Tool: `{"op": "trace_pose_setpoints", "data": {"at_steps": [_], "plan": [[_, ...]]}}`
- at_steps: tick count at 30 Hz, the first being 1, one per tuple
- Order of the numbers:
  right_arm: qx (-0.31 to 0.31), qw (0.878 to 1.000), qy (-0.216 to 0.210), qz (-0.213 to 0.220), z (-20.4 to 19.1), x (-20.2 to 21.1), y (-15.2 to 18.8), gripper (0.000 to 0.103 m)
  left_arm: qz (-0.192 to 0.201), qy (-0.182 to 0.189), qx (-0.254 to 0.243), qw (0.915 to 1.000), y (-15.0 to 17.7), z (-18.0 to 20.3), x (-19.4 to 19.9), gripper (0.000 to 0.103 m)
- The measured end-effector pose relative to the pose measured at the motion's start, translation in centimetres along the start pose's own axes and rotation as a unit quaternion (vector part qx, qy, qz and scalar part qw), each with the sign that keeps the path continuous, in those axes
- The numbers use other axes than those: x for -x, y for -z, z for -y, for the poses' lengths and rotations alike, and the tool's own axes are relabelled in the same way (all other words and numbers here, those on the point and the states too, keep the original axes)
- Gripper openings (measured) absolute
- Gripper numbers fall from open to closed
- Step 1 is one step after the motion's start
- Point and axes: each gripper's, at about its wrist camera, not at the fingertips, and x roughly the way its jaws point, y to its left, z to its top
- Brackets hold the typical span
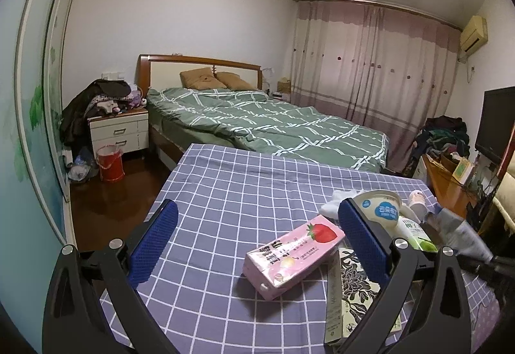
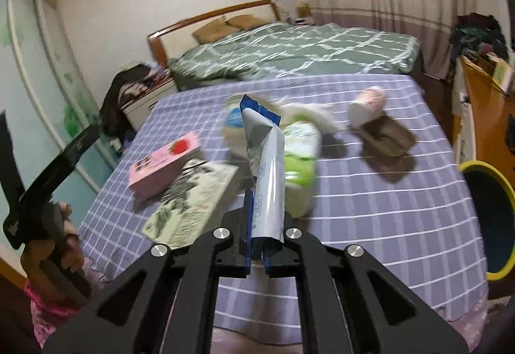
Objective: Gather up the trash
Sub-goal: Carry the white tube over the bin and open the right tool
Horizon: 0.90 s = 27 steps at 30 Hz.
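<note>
**Wrapper in the claw, bin waiting on the right**

Left wrist view first: the left gripper (image 1: 257, 244) hangs over the checked tablecloth (image 1: 225, 193) with its blue pads wide apart, gripping nothing. Between those pads lies the pink strawberry carton (image 1: 291, 255), flat on its side, and beside it the floral box (image 1: 351, 292). Behind the right-hand pad sits a round tub (image 1: 378, 207), with crumpled white tissue (image 1: 334, 202) next to it.

Over to the right wrist view, and here is the action: the right gripper (image 2: 257, 252) is clamped tight on a silver-and-blue wrapper (image 2: 262, 167), which stands up from the pads above the table clutter. The frame is smeared, so it is probably a snack sachet, though the print cannot be read. At the right edge the yellow-rimmed bin (image 2: 497, 173) shows its dark mouth, beside the table. A green-and-white carton (image 2: 301, 167) and a small pink cup (image 2: 368, 106) lie on the cloth.

To do this well, the carry should hold the pinch firm, swing clear of the table edge, and let go only once the wrapper hangs squarely over the bin's opening.
</note>
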Motion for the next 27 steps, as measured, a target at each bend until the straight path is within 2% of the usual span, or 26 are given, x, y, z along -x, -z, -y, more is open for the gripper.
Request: {"op": "trace_pose_setpoints", "data": {"at_steps": [3, 7, 14, 18, 22, 25, 26, 27], "plan": [[-0.027, 0.999, 0.039, 0.018, 3.6, 1.3, -0.2, 0.005, 0.006, -0.001, -0.013, 0.9999, 0.1, 0.5, 0.3, 0.098], [-0.074, 0.991, 0.106, 0.037, 9.1, 2.8, -0.5, 0.005, 0.012, 0.004, -0.025, 0.9996, 0.1, 1.1, 0.6, 0.098], [-0.136, 0.965, 0.221, 0.03, 18.4, 3.5, 0.2, 0.005, 0.007, 0.011, -0.03, 0.9995, 0.2, 1.4, 0.4, 0.098], [-0.154, 0.955, 0.253, 0.005, 21.5, 2.3, 0.8, 0.008, 0.004, 0.01, -0.03, 0.9995, 0.1, 1.5, 0.2, 0.098], [-0.174, 0.949, 0.264, -0.006, 23.1, 1.5, 1.1, 0.013, 0.002, 0.011, -0.034, 0.9994, 0.2, 1.7, 0.1, 0.098], [-0.172, 0.949, 0.264, 0.006, 22.6, 1.7, 0.7, 0.027, 0.001, 0.013, -0.035, 0.9993, 0.1, 1.7, 0.1, 0.098], [-0.167, 0.95, 0.263, 0.013, 22.1, 1.8, 0.3, 0.034, 0.0, 0.014, -0.036, 0.9993, 0.1, 1.7, 0.0, 0.098], [-0.164, 0.951, 0.261, 0.019, 21.5, 2.0, 0.1, 0.037, 0.0, 0.015, -0.037, 0.9992, 0.1, 1.8, 0.0, 0.098]]}}
